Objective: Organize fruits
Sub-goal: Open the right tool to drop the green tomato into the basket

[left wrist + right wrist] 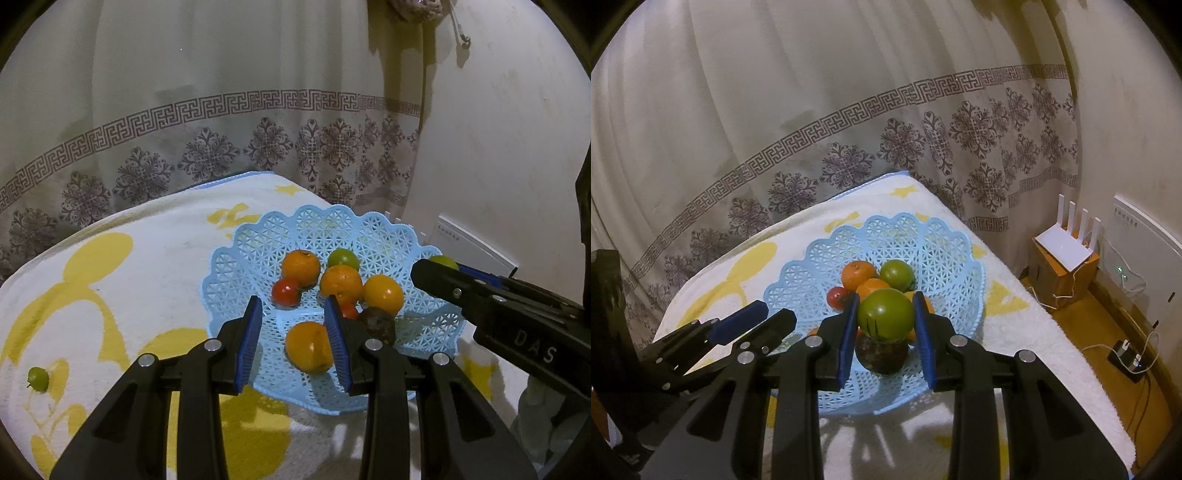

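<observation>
Right gripper [885,318]: jaws clamped on a green fruit [885,314], held above the blue lattice basket [945,243] of fruits. Left gripper [293,317]: jaws wide, nothing held, over the basket's near rim. Small green fruit [38,378] lies apart on the blanket [129,314], at 9 o'clock from the basket.

Green fruit [885,314] above blue lattice basket [945,258] of oranges [858,274], tomatoes [837,297].

A white-and-yellow patterned towel [1015,332] covers the surface beneath the right gripper. Ahead hangs a cream curtain with purple floral border [849,129]. Far right: white four-antenna router [1065,247] atop a wooden box [1056,280].
</observation>
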The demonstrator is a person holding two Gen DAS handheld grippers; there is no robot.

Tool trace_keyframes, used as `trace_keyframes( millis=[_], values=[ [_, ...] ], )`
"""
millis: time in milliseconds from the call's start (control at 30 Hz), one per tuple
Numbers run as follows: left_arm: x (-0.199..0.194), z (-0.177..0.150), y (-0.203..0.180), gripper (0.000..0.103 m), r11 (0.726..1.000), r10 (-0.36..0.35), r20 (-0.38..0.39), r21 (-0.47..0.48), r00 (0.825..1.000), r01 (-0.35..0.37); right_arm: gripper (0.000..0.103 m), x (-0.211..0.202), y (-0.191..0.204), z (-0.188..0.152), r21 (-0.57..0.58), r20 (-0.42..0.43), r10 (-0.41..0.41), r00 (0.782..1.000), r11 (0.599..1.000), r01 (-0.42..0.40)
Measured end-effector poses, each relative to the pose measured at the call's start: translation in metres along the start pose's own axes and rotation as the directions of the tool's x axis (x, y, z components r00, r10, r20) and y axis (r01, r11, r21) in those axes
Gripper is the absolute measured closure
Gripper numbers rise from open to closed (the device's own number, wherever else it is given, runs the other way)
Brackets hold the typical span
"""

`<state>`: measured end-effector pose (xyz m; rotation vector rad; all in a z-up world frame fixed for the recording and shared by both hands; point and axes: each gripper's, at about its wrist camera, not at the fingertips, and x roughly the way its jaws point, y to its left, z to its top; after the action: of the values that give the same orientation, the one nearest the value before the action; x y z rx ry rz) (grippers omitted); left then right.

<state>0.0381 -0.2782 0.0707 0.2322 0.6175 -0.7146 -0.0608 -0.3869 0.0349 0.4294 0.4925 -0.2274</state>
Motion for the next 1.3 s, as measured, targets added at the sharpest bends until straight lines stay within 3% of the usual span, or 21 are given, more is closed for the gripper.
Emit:
trace_keyframes(
  millis=[267,400,867,1000,1067,1300],
  values=[
    [0.003,-0.004,-0.001,0.067,1.000,-0.006,-0.010,0.002,1.000,0.006,0.073,0.003,-0.001,0.000,0.006,-0.004,-0.003,1.000,1.000,0.003],
    [0.004,-0.004,0.000,0.056,1.000,-0.004,-0.009,-0.003,1.000,0.004,0.073,0.003,-0.002,-0.001,0.010,-0.003,-0.006,1.000,1.000,0.006],
    [-0.009,-0.008,0.011,0.047,0.999,0.027,0.020,-0.020,0.999,-0.026,0.073,0.003,-0.001,-0.002,0.006,-0.004,-0.006,1.000,1.000,0.006],
    [-0.015,-0.008,0.015,0.035,0.999,0.039,0.032,-0.024,0.999,-0.038,0.073,0.003,0.000,-0.002,0.005,-0.008,0.001,1.000,1.000,-0.001],
    [-0.019,-0.008,0.020,0.035,0.998,0.051,0.041,-0.033,0.998,-0.050,0.073,0.002,0.001,-0.002,0.008,-0.010,0.002,1.000,1.000,-0.002],
    [-0.027,-0.010,0.035,0.028,0.994,0.079,0.043,-0.082,0.996,-0.075,0.052,0.001,-0.001,-0.002,0.037,-0.013,0.007,1.000,0.999,-0.007]
  ],
)
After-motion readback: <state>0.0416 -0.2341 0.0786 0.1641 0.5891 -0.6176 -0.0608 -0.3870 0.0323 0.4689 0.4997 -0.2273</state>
